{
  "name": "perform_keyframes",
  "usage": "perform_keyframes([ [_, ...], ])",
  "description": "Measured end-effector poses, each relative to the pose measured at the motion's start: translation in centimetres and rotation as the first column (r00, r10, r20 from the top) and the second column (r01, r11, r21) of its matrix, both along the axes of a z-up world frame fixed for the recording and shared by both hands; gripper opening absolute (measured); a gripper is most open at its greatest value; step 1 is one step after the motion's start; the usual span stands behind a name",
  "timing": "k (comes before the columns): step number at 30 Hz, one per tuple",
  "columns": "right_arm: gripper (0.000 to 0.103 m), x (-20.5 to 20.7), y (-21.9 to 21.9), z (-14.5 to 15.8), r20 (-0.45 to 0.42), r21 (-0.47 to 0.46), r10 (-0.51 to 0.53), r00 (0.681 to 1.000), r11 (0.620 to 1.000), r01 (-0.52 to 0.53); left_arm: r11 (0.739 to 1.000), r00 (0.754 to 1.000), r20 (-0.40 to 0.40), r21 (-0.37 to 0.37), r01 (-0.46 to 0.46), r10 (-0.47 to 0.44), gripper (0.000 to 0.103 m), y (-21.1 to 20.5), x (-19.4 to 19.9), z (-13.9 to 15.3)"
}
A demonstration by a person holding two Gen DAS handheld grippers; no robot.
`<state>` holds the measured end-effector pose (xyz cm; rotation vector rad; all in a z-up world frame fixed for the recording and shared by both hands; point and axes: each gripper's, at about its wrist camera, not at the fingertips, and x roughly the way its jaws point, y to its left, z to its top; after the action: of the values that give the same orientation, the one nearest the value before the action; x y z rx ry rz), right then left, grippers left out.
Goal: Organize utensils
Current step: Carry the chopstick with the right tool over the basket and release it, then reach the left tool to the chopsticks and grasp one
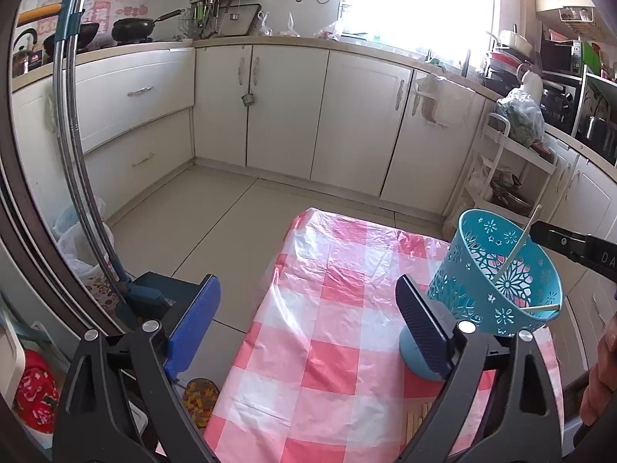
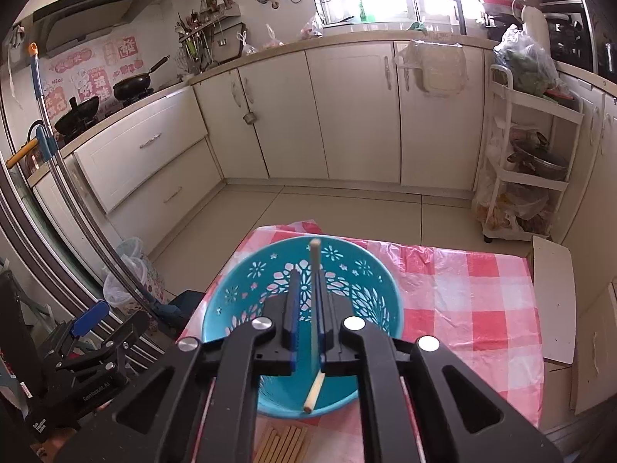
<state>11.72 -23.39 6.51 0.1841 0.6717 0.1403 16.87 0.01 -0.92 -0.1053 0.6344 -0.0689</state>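
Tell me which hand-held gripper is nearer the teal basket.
Right. The right hand-held gripper hangs directly over the teal basket; the left hand-held gripper stands open beside it.

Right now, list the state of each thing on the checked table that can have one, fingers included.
Turquoise perforated plastic basket: upright on the pink checked plastic tablecloth, two chopsticks inside.
Pale wooden chopstick: between the right gripper fingers, small gap beside it, pointing into the basket.
Second chopstick: leaning on the near rim.
Chopstick bundle: lying flat, unsorted.
Left gripper: fingers wide open, empty.
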Motion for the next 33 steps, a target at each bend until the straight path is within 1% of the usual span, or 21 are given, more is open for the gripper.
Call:
perform_keyframes([
  [2, 0.026, -1.7, -0.1, 0.6, 0.038, 0.012, -0.016, 0.999, 1.000, 0.016, 1.000, 1.000, -0.010, 0.009, 0.000, 0.000, 0.089, -0.1, 0.1, -0.2],
  [4, 0.027, -4.2, -0.1, 0.9, 0.065, 0.014, -0.017, 0.998, 1.000, 0.016, 1.000, 1.000, -0.022, 0.015, 0.000, 0.001, 0.089, -0.1, 0.2, -0.5],
  [5, 0.026, -5.3, 0.1, 0.5, 0.066, 0.012, -0.015, 0.998, 1.000, 0.015, 1.000, 1.000, -0.027, 0.017, -0.001, 0.001, 0.089, -0.1, 0.3, -0.6],
  [6, 0.026, -6.8, 0.3, -0.4, 0.049, 0.009, -0.012, 0.999, 1.000, 0.012, 1.000, 1.000, -0.031, 0.018, -0.001, 0.001, 0.089, -0.1, 0.3, -0.7],
  [7, 0.026, -7.6, 0.7, -1.5, 0.018, 0.006, -0.004, 1.000, 1.000, 0.004, 1.000, 0.999, -0.035, 0.019, -0.001, 0.002, 0.089, -0.2, 0.3, -0.9],
  [8, 0.026, -8.4, 1.1, -3.2, -0.029, -0.007, 0.008, 1.000, 1.000, -0.009, 1.000, 0.999, -0.040, 0.019, -0.001, 0.002, 0.089, -0.2, 0.3, -0.9],
  [9, 0.024, -8.8, 1.5, -4.8, -0.075, -0.023, 0.018, 0.997, 1.000, -0.020, 1.000, 0.999, -0.045, 0.020, 0.001, 0.000, 0.089, -0.2, 0.4, -1.0],
  [10, 0.022, -9.2, 2.0, -7.0, -0.132, -0.031, 0.027, 0.991, 0.999, -0.031, 1.000, 0.999, -0.052, 0.021, 0.002, -0.001, 0.089, -0.3, 0.4, -1.2],
  [11, 0.019, -9.4, 2.2, -9.0, -0.187, -0.022, 0.024, 0.982, 0.999, -0.029, 1.000, 0.998, -0.057, 0.024, 0.003, -0.002, 0.089, -0.4, 0.4, -1.4],
  [12, 0.018, -9.4, 2.3, -10.4, -0.225, -0.004, 0.022, 0.974, 1.000, -0.024, 1.000, 0.998, -0.062, 0.030, 0.005, -0.003, 0.090, -0.5, 0.3, -1.5],
  [13, 0.017, -9.4, 2.5, -11.7, -0.256, 0.007, 0.021, 0.966, 1.000, -0.020, 0.999, 0.998, -0.066, 0.037, 0.007, -0.005, 0.090, -0.5, 0.3, -1.7],
  [15, 0.017, -9.3, 2.8, -13.2, -0.280, 0.012, 0.011, 0.960, 1.000, -0.009, 0.999, 0.997, -0.074, 0.052, 0.013, -0.009, 0.090, -0.7, 0.2, -2.0],
  [17, 0.017, -8.9, 3.2, -14.0, -0.298, 0.031, 0.012, 0.955, 1.000, -0.003, 0.998, 0.996, -0.083, 0.063, 0.018, -0.013, 0.090, -0.8, 0.2, -2.3],
  [22, 0.017, -8.6, 4.1, -15.2, -0.312, 0.014, 0.007, 0.950, 1.000, -0.002, 0.998, 0.995, -0.099, 0.054, 0.020, -0.015, 0.090, -0.6, 0.4, -2.5],
  [25, 0.017, -8.8, 4.0, -15.4, -0.304, -0.006, 0.002, 0.953, 1.000, -0.005, 0.998, 0.994, -0.103, 0.055, 0.030, -0.024, 0.090, -0.8, 0.5, -2.6],
  [29, 0.015, -8.9, 3.2, -15.8, -0.311, 0.009, 0.000, 0.951, 1.000, 0.003, 0.997, 0.994, -0.109, 0.063, 0.040, -0.033, 0.091, -1.2, 0.5, -2.8],
  [33, 0.015, -8.9, 3.5, -15.8, -0.305, -0.020, 0.009, 0.952, 1.000, -0.016, 0.995, 0.991, -0.122, 0.077, 0.060, -0.050, 0.091, -1.9, 0.6, -3.2],
])
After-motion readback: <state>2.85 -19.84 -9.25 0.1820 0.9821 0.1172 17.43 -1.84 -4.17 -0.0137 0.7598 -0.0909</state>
